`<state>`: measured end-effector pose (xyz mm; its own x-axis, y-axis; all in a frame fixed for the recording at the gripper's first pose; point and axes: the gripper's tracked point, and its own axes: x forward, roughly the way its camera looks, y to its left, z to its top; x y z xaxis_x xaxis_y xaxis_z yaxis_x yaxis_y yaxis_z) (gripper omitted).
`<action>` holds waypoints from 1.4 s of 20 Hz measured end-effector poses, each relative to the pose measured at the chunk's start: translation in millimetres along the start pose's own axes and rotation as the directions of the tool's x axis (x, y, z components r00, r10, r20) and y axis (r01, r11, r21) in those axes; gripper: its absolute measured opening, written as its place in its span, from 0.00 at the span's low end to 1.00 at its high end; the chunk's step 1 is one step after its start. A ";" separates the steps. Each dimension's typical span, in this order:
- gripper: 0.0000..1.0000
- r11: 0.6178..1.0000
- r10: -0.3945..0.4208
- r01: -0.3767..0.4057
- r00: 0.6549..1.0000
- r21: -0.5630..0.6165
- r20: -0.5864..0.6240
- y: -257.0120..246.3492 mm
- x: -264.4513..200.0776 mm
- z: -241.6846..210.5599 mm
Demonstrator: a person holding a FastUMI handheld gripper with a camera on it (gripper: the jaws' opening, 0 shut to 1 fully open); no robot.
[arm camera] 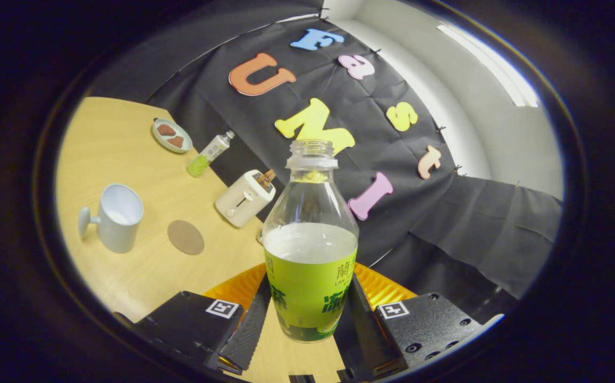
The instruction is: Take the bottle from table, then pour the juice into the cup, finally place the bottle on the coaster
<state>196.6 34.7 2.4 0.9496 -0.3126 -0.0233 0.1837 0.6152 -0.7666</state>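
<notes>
While the gripper (307,319) held the bottle (310,250) clamped between both fingers, the gripper view recorded it uncapped, upright and apparently lifted off the table (126,276). Item one, the pickup: judged done. Juice filled roughly the lower half. Cup (115,217): standing well to the left, pour apparently outstanding. Coaster (185,237): bare, beside the cup, placement outstanding. Also present: toaster (244,198), second bottle (209,154), dish (171,135).
</notes>
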 end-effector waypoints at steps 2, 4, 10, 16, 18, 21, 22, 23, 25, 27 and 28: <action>0.81 0.999 -0.009 0.009 1.000 -0.053 -0.003 14.8 5.5 -1.8; 0.81 0.992 -0.024 0.025 1.000 -0.122 0.009 29.7 9.1 -0.5; 0.81 0.940 -0.062 0.091 0.993 -0.328 0.099 66.8 8.1 13.9; 0.81 0.870 -0.120 0.184 0.979 -0.457 0.166 73.8 5.3 22.2; 0.80 0.843 -0.141 0.212 0.974 -0.494 0.178 72.7 5.2 21.6; 0.81 0.811 -0.152 0.233 0.970 -0.536 0.191 72.3 3.0 24.3; 0.81 0.798 -0.160 0.243 0.968 -0.551 0.196 70.1 3.4 26.1; 0.81 0.781 -0.172 0.258 0.964 -0.568 0.202 68.1 2.6 26.2; 0.81 0.752 -0.190 0.286 0.957 -0.594 0.219 70.2 2.8 29.0; 0.81 0.720 -0.206 0.307 0.951 -0.622 0.231 69.0 2.7 31.3; 0.81 0.708 -0.213 0.318 0.947 -0.631 0.239 68.2 2.0 32.1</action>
<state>219.1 99.2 -29.3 0.9213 -0.2542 0.2943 0.2717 -0.1207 -0.9548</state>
